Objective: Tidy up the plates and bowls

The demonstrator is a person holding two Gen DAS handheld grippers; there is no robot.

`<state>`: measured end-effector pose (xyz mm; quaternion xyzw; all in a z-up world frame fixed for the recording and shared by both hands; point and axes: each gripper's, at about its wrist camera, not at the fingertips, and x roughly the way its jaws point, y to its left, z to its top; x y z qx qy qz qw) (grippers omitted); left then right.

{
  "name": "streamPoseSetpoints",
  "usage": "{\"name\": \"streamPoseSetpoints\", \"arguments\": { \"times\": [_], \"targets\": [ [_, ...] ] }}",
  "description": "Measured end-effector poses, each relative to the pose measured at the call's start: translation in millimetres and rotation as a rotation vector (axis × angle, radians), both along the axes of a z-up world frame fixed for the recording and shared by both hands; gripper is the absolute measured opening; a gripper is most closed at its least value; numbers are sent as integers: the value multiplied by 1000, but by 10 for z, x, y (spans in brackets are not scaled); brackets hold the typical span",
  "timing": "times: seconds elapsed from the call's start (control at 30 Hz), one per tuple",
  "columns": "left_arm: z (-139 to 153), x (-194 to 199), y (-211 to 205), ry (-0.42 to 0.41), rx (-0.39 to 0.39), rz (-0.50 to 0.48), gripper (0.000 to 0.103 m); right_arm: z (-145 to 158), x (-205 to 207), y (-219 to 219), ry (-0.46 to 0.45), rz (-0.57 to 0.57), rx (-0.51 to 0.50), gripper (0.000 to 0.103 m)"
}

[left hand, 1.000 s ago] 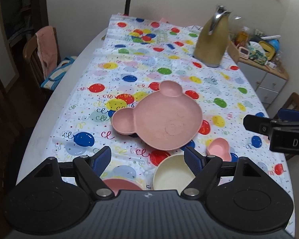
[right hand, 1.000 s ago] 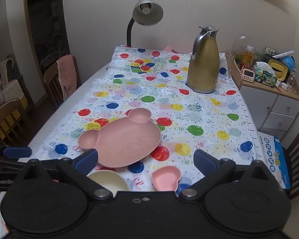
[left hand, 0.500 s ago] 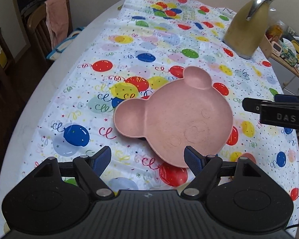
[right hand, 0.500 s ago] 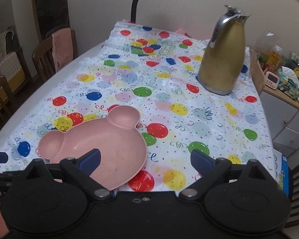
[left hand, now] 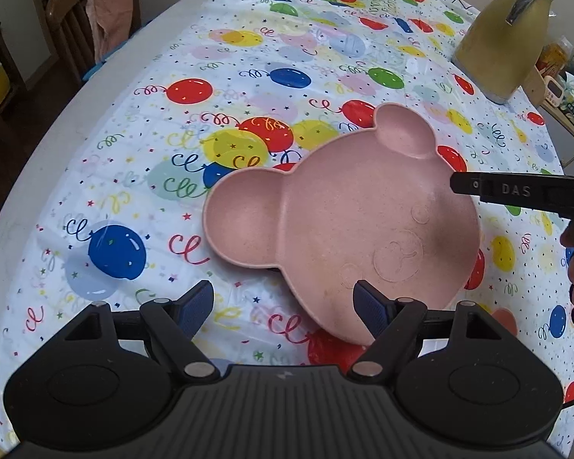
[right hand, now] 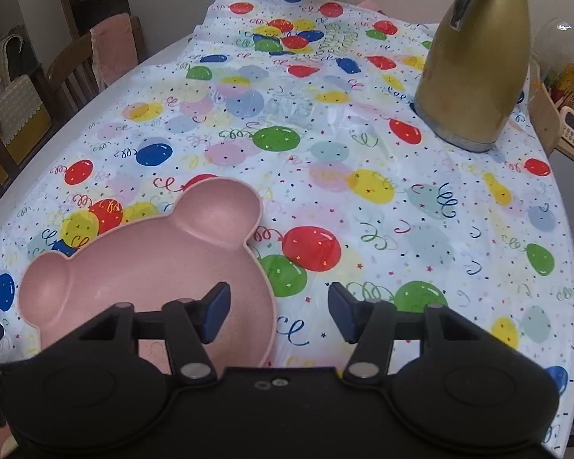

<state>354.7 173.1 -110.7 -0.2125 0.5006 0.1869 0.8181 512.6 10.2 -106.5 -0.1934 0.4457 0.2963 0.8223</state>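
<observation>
The bench, under its balloon-print cloth, carries a gold jug at the far right and the pink bear-shaped plate lying flat near me. My left gripper hangs spread over its near rim, and my right gripper is parted over its right edge, both holding nothing.
</observation>
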Motion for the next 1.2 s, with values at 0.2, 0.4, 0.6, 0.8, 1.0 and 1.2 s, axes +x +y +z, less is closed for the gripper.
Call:
{"name": "streamPoseSetpoints", "arguments": {
  "times": [0.2,0.4,0.6,0.8,1.0,1.2],
  "targets": [
    [-44,55,-2,-8,-20,-6,72,-113,72,107,13,24,7,31],
    [-83,91,-18,-2,-22,-15,54,-198,154,151,33,27,11,25],
    [-100,97,9,-5,-17,-13,31,-208,177,158,50,30,44,14],
    [-68,82,16,-11,6,-32,23,-189,153,150,53,43,51,11],
    [26,35,43,-23,18,-55,23,-113,44,54,57,81,51,7],
    [224,-48,29,-44,36,-99,23,63,-87,-58,45,78,67,5]
  ]
}}
